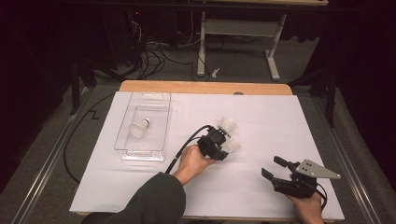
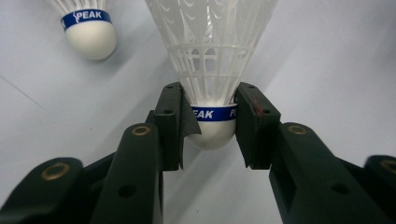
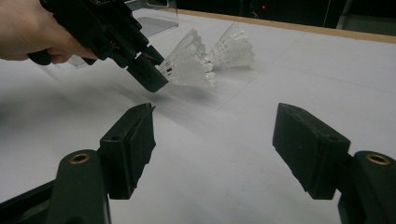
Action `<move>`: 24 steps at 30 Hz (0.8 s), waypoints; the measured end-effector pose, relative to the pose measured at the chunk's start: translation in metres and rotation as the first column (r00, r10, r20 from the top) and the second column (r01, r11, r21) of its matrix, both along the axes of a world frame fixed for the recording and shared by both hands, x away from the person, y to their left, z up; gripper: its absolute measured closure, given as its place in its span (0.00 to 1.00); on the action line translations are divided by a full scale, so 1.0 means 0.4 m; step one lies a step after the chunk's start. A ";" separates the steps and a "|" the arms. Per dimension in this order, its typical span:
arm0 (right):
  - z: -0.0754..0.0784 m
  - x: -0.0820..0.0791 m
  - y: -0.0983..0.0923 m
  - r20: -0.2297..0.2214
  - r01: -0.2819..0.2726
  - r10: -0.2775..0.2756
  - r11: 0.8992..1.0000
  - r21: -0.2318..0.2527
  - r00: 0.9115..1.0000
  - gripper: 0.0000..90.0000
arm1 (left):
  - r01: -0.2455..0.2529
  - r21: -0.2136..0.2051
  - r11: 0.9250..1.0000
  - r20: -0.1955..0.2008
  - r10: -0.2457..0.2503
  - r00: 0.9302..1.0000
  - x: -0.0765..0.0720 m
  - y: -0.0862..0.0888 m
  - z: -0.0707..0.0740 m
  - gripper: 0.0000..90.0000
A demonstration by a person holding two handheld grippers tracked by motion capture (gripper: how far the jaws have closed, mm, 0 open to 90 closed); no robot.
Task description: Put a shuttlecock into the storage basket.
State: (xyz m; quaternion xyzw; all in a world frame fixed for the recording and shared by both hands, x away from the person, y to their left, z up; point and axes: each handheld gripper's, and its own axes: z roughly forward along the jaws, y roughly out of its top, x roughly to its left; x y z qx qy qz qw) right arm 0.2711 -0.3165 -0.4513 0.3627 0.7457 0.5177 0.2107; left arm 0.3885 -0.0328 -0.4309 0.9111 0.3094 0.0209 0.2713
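Three shuttlecocks share our white table mat (image 1: 154,186): one lies in the clear tray (image 1: 122,135), one (image 2: 91,32) rests nearby, and our left gripper (image 2: 212,126) clamps the third (image 2: 212,70) by its cork, while our right gripper (image 3: 212,140) gapes wide.

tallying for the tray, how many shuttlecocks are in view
3. One shuttlecock lies in the clear tray; one sits between the left claw's pads; a third lies on the white mat just beyond it.
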 end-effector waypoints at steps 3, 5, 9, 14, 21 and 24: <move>0.000 0.000 0.000 0.000 0.000 0.000 1.000 0.000 1.000 0.33 | 0.002 -0.010 1.000 0.013 -0.002 1.000 -0.003 0.001 0.004 0.73; 0.000 0.000 0.000 0.000 0.000 0.000 1.000 0.000 1.000 0.33 | 0.003 -0.014 1.000 0.022 -0.003 1.000 -0.006 0.002 0.007 0.73; 0.000 0.000 0.000 0.000 0.000 0.000 1.000 0.000 1.000 0.33 | 0.002 -0.026 1.000 0.037 -0.001 0.999 -0.010 0.005 0.014 0.73; 0.000 0.000 0.000 0.001 -0.001 0.001 1.000 0.000 1.000 0.33 | -0.001 -0.047 0.999 0.055 0.004 0.998 -0.014 0.015 0.025 0.73; 0.000 0.000 0.000 0.001 0.000 0.000 1.000 0.000 1.000 0.33 | 0.001 -0.070 0.998 0.072 0.004 0.997 -0.022 0.025 0.038 0.73; 0.000 0.000 0.000 0.001 -0.001 0.001 1.000 -0.002 1.000 0.33 | -0.002 -0.082 0.997 0.082 0.009 0.997 -0.027 0.032 0.046 0.73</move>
